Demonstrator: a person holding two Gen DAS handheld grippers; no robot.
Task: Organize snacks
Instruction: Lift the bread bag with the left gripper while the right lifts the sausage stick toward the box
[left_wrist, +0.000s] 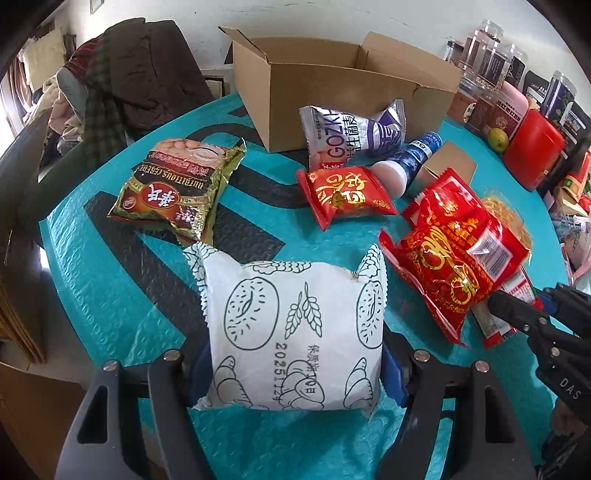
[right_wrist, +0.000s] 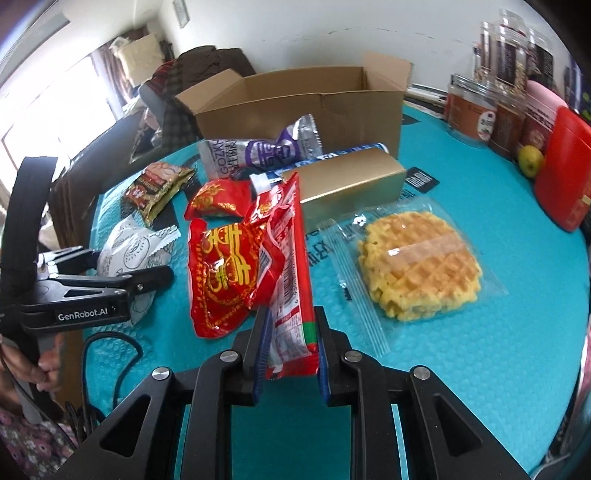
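Snacks lie scattered on a teal-covered bench in front of an open cardboard box. The left gripper is clamped on a white packet printed with bread drawings, pads pressing both its sides. The right gripper is clamped on the near end of a long red packet that stands on edge. Just beside that packet, touching it, lies a crumpled red bag. A waffle in clear wrap lies to the right, apart from the gripper. A gold box, a purple-and-silver pouch, a small red pouch and a green cereal bag lie nearer the cardboard box. Jars and a red tin stand along the far right edge.
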